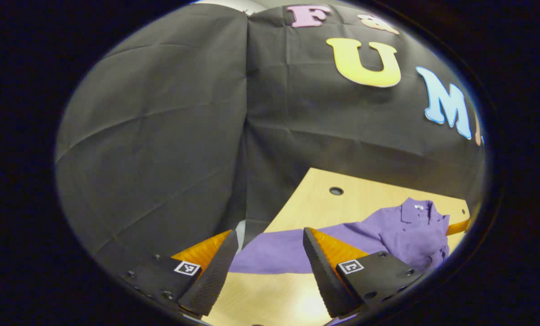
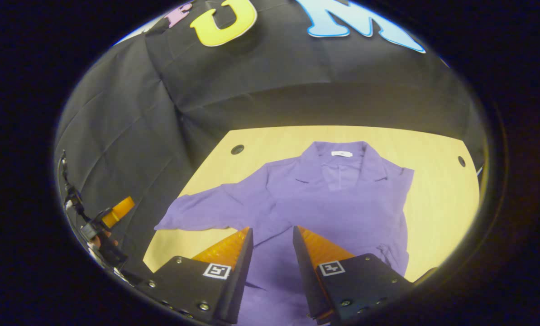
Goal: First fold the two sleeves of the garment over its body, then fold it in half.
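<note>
Status: purple collared shirt (image 2: 333, 199) lies collar-up on the wooden table (image 2: 437, 190), collar (image 2: 342, 156) toward the booth wall side, hem toward the right gripper (image 2: 272, 237).

Sleeves:
- One sleeve (image 2: 202, 210) is spread flat on the table, out from the shirt body toward the table's grommet hole (image 2: 237, 149). Not folded.
- On the other side of the collar no sleeve sticks out; the shirt edge runs straight with some bunched cloth low on that side. My read: that sleeve is already folded in, but I can't confirm it from these views.

Grippers:
- Right gripper: fingers apart, nothing between them, hovering over the shirt's lower body. No contact that I can see.
- Left gripper (image 1: 270, 240): fingers apart, empty, above the table's edge on the outstretched-sleeve side. In the left gripper view the sleeve's end (image 1: 270, 256) sits right between its fingers, farther off.

Progress estimate: at most one of three folds done. Remaining: outstretched sleeve over the body, then the half fold. Left gripper looks lined up for that sleeve.
</note>
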{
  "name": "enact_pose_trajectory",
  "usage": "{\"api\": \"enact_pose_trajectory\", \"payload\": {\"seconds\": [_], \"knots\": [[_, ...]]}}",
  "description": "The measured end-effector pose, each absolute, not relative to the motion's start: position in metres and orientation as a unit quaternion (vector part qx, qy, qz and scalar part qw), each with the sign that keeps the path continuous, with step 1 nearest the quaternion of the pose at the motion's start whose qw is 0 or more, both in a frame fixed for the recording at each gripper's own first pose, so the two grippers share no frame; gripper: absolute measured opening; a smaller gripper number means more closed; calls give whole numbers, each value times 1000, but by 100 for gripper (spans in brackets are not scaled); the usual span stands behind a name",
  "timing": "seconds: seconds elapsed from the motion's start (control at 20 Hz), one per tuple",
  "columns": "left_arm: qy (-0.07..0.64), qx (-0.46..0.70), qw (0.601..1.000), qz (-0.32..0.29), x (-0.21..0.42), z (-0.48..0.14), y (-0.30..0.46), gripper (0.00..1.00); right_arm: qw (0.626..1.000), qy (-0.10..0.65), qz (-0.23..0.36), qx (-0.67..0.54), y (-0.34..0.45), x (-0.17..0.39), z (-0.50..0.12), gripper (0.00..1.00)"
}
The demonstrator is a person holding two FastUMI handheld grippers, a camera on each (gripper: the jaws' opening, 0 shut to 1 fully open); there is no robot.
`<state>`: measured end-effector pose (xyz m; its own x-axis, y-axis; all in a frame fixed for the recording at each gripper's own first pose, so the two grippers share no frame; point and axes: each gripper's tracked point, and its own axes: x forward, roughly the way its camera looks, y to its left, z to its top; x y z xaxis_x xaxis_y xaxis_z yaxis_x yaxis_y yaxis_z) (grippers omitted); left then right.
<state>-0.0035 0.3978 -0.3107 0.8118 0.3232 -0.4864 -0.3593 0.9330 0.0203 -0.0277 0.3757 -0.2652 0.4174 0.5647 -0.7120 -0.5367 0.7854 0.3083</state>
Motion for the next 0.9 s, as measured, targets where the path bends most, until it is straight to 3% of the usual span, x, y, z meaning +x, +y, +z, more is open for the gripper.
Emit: {"api": "enact_pose_trajectory", "payload": {"seconds": [0.4,0.75,0.9], "knots": [[348,-49,920,173,18,-424,401,94,856,434,279,21,304,-32,-267,56],[424,-74,883,190,-4,-482,403,94,861,448,238,33,264,-26,-278,56],[424,-69,884,185,-1,-481,401,96,862,449,231,38,258,-20,-279,56]]}}
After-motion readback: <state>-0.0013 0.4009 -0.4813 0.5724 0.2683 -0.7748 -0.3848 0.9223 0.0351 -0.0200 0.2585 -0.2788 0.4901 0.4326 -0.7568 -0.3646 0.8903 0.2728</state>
